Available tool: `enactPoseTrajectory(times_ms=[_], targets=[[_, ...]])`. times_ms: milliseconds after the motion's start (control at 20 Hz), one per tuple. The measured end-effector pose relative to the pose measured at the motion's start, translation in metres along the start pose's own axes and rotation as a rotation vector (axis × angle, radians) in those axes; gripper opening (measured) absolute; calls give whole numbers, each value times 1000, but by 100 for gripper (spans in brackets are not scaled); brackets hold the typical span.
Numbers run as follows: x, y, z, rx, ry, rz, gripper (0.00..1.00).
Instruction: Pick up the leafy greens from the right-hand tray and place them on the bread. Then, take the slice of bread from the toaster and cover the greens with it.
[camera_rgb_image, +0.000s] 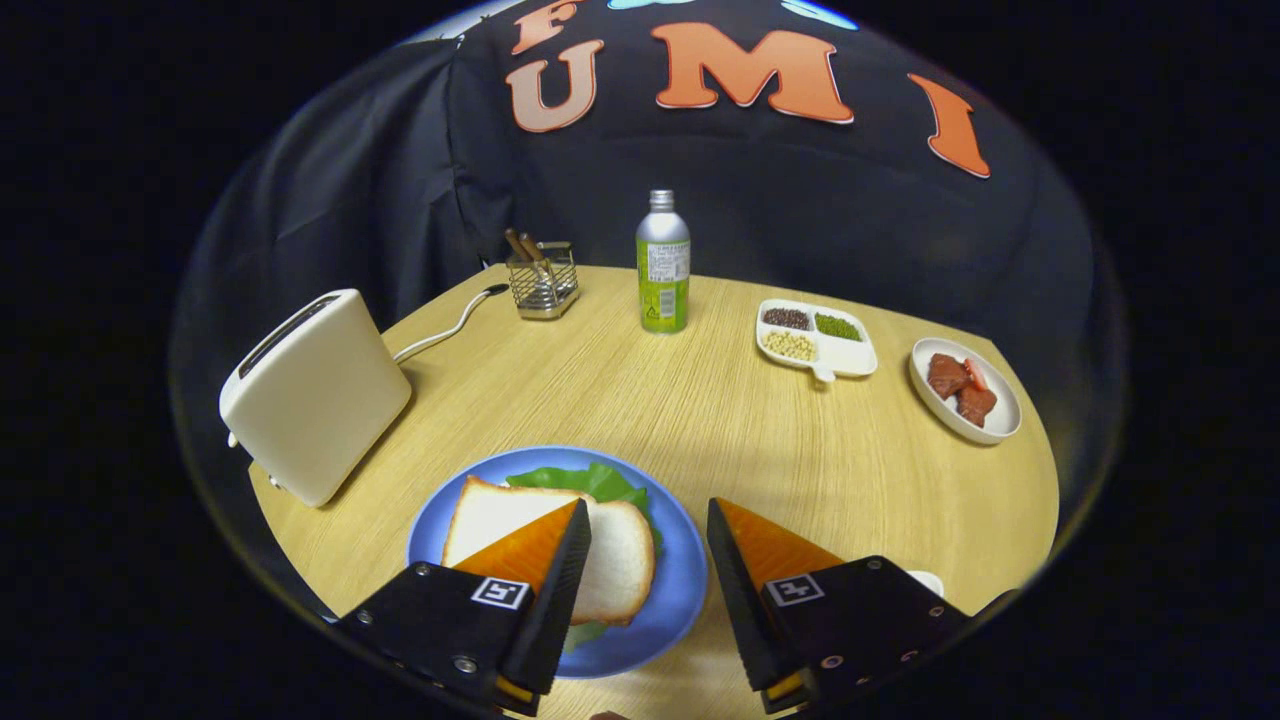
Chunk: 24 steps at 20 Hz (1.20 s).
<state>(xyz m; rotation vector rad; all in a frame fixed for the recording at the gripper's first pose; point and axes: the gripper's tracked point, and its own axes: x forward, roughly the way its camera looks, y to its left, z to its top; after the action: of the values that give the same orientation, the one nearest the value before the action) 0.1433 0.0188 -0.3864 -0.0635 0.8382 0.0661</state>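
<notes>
1. The gripper (648, 520) is hovering above the near edge of the table (700, 400), its fingers spread wide and holding nothing.
2. A blue plate (680, 580) is lying just ahead of and partly under the fingers; the left finger is overlapping it, while the right finger is sitting beside its rim.
3. On the plate a slice of bread (620, 560) is lying on top of the greens (590, 480), whose leaf edges are poking out beyond the slice on the far side and at the near edge.
4. Whether another slice is lying under the greens cannot be told; the top slice is hiding it.
5. The toaster (315, 395) is standing ahead to the left of the fingers, well apart from the plate, and no bread is showing in its slot.
6. Judging from this, both steps look done: the greens are on the plate and covered, so the task seems to be at its end.
7. The next move is probably calling only for lifting the open fingers straight up and back, clear of the plate, without nudging the top slice off the greens.
8. Far beyond the fingers a bottle (662, 262), a wire holder (543, 280), a divided dish (815, 338) and a bowl (965, 390) are standing untouched.
</notes>
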Motion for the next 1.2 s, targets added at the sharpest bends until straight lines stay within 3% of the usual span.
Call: enactPoseTrajectory(times_ms=[200, 450, 750, 1200], targets=[[-35, -4, 44, -7, -160, -11, 75], [-95, -17, 97, -63, -377, -94, 81], [-169, -14, 129, -75, -599, -174, 87], [-249, 6, 137, -91, -717, -199, 91]])
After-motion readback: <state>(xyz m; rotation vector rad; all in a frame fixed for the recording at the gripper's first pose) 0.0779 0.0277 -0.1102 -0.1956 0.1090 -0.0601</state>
